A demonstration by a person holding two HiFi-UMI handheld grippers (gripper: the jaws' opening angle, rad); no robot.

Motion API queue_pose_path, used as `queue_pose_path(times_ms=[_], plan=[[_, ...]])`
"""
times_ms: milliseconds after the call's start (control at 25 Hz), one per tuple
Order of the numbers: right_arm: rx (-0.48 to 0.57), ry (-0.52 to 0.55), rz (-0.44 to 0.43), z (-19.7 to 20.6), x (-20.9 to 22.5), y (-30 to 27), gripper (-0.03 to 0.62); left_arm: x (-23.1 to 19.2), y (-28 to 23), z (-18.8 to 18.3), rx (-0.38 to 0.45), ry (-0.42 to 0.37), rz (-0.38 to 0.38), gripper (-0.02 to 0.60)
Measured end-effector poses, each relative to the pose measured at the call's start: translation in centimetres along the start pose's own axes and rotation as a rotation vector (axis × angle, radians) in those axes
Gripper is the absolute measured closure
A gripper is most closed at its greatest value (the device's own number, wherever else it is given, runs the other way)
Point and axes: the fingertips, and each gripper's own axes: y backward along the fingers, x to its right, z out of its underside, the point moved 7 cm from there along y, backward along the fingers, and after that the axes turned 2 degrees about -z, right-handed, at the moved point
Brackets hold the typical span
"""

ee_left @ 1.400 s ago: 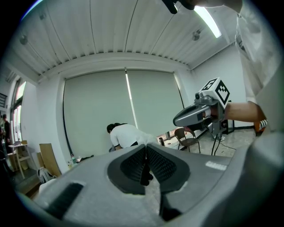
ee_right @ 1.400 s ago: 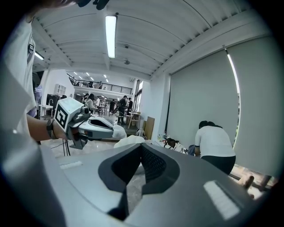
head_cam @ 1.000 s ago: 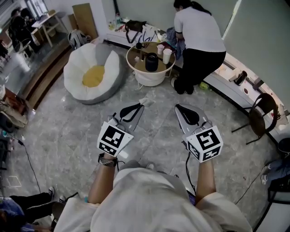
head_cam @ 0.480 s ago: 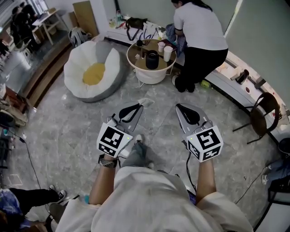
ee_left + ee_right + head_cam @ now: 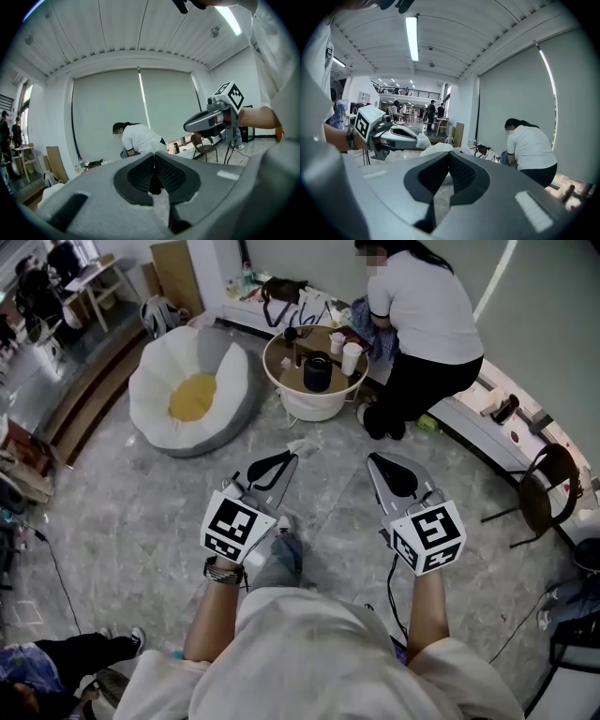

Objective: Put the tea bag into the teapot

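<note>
Left gripper (image 5: pixel 293 458), clenching tea bag (image 5: pixel 304 443), is pointing at teapot (image 5: pixel 318 371) well ahead; right gripper (image 5: pixel 373 461), clenched empty, is hanging farther off.

Head view. Fried-egg beanbag (image 5: pixel 192 390), white with a yellow centre, lies on the grey marble floor (image 5: pixel 141 512) at 11 o'clock. Round counter (image 5: pixel 277 367) at 12 o'clock bears a white cup (image 5: pixel 352 358). Person (image 5: pixel 422 320) in white top and black trousers bends over at 1 o'clock, just beside the counter. Low window bench (image 5: pixel 473 427) and dark chair (image 5: pixel 546 486) at 2 to 3 o'clock. Brown board (image 5: pixel 172 276) leans on the wall behind the beanbag. Right gripper view: ceiling strip light (image 5: pixel 411 37) at 12 o'clock.
</note>
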Motion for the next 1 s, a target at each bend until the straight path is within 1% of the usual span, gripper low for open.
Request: queue_pose_path(times_ms=[280, 600, 1000], plan=[[-0.006, -0.017, 0.001, -0.5, 2.8, -5.5, 0.585, -5.2, -3.3, 1.0, -0.011, 0.016, -0.003, 0.569], [-0.015, -0.018, -0.004, -2.3, 6.4, -11.9, 0.585, -11.5, -7.1, 1.1, -0.016, 0.029, -0.013, 0.569], [-0.035, -0.046, 0.022, -3.8, 10.5, -19.3, 0.585, -18.9, -11.7, 2.0, -0.035, 0.054, 0.006, 0.569]])
